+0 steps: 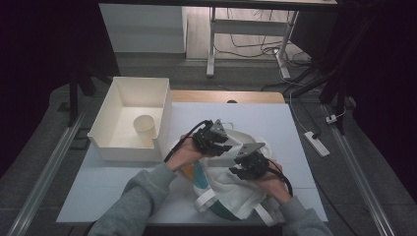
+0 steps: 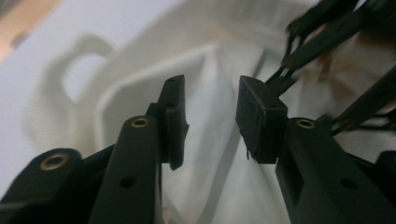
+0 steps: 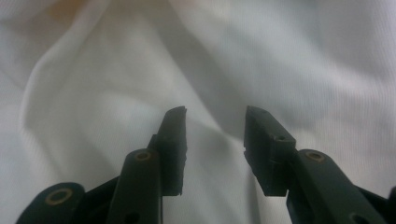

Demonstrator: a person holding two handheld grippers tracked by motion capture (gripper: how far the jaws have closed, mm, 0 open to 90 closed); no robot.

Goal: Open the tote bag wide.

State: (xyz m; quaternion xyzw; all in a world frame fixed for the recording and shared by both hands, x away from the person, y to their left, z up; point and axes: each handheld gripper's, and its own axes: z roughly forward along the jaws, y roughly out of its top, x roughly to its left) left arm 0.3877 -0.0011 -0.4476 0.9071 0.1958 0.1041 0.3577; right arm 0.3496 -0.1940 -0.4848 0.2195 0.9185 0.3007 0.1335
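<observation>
Cloth dominated the scene: a white fabric bag with webbing handles lay slumped on the counter near its front edge, just beside the white box. A teal and orange shape showed under its left side, but we could not tell whether that was something packed inside or part of the bag itself.

Both tools hovered over the bag's upper folds. Our left tool sat toward the box side; in the left gripper view its pads stood apart with only loose cloth behind the gap, nothing pinched. Our right tool was close beside it, toward the middle of the bag; in the right gripper view its pads were likewise parted above rumpled fabric, pressing on nothing. So neither tool held the bag at that moment.

We judged the work to be mid-course: the bag was on the counter and crumpled, not flattened or folded, and a fresh grasp on it seemed to be what remained.

A pale paper cup stood inside the box, well apart from the tools.

Much stayed unclear. Our forearms and both tools covered the bag's mouth, its lower edge ran near the frame's bottom, and the other tool appeared blurred in the left gripper view.
</observation>
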